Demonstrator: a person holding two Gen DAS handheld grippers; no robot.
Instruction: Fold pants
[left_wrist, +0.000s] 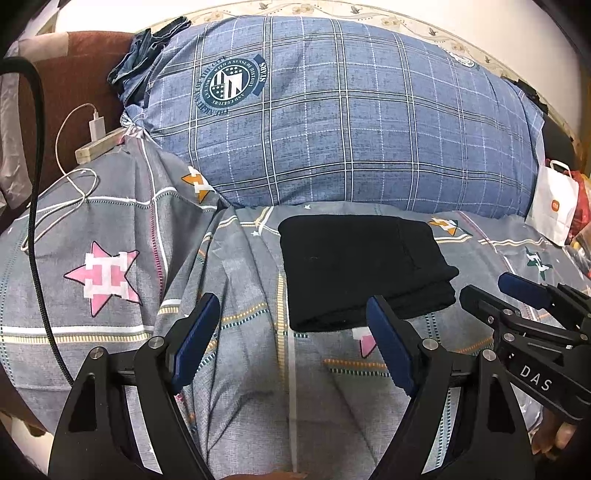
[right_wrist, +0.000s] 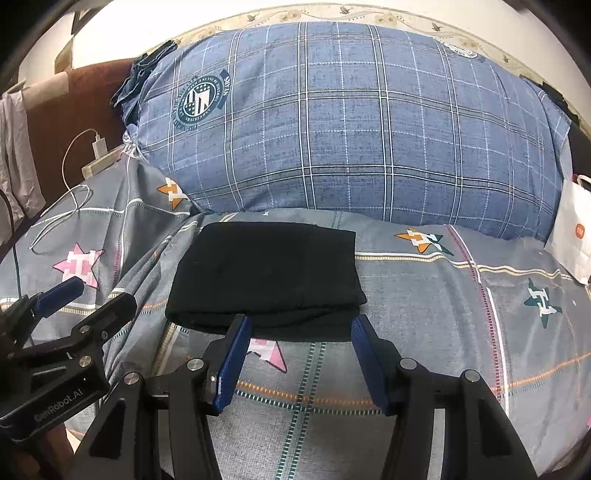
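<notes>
left gripper (left_wrist: 291, 314) fingers wide, empty | right gripper (right_wrist: 301, 328) fingers apart, empty, angled down | folded pants (right_wrist: 267, 277) beyond

black claws (left_wrist: 291, 314), blue ribbed pads (right_wrist: 236, 354)

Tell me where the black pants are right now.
The folded black pants lie flat on the grey star-print bedsheet, just in front of the big blue plaid pillow, centre-left in the right wrist view.
</notes>
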